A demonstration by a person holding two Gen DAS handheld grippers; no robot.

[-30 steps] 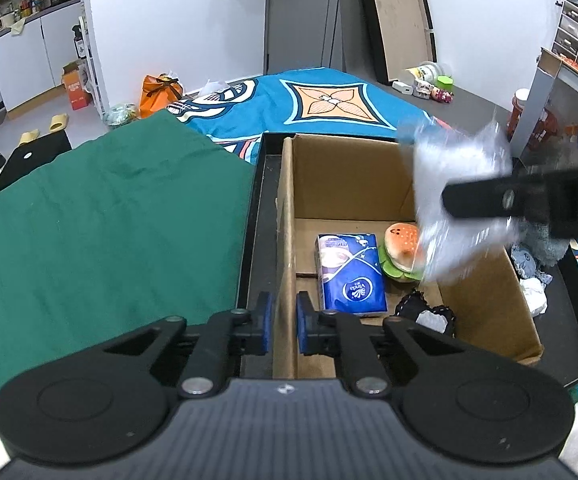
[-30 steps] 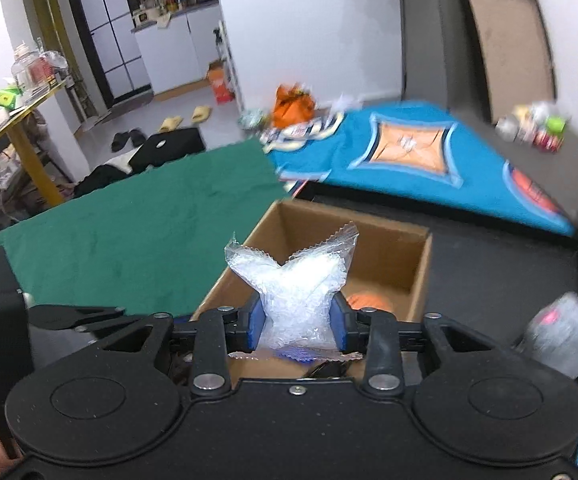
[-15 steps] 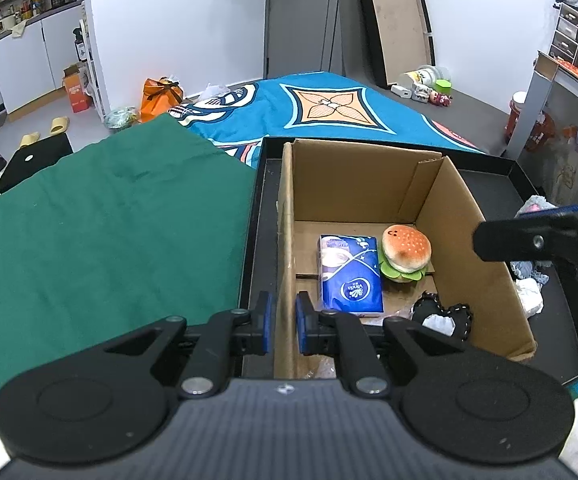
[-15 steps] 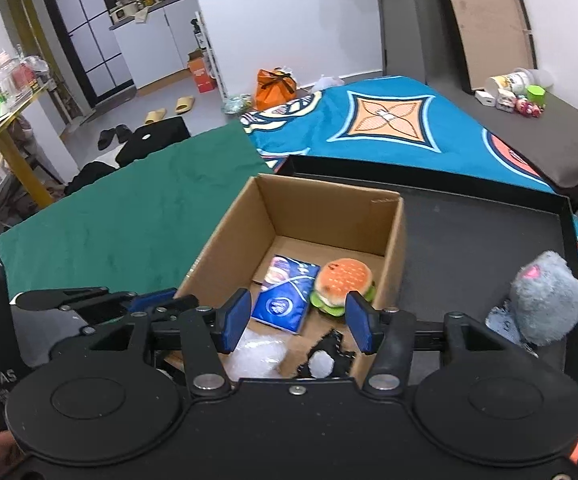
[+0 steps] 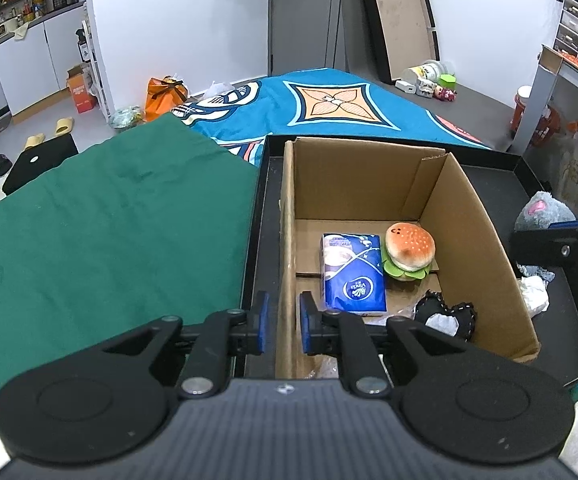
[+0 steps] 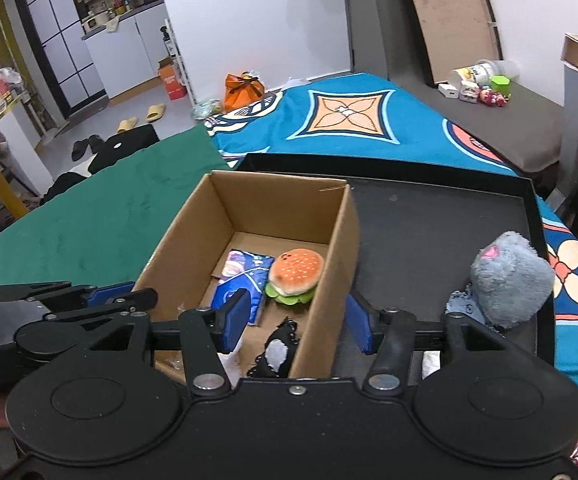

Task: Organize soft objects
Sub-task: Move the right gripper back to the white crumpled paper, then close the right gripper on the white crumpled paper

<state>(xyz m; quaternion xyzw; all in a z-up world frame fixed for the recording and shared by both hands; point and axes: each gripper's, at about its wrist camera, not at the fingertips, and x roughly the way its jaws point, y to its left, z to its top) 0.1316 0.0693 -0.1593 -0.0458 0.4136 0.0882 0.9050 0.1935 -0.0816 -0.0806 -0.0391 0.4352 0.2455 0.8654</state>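
Box [image 5: 369,184] holds tissues [image 5: 353,272], burger [image 5: 409,250]; left hand-held gripper [image 5: 281,320] pinches it, right hand-held gripper [image 6: 295,324] released.

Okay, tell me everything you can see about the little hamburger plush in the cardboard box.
The hamburger plush is a small soft toy, apparently fabric: an orange-brown bun dotted with pale seeds and a tiny stitched face, a cream layer beneath, and a green lettuce frill at the bottom. It sits roughly upright on the floor of the open cardboard box, toward its right wall. Its left side lies against the blue tissue pack. A black and white item lies nearer the camera, apart from it. Nothing grips it.
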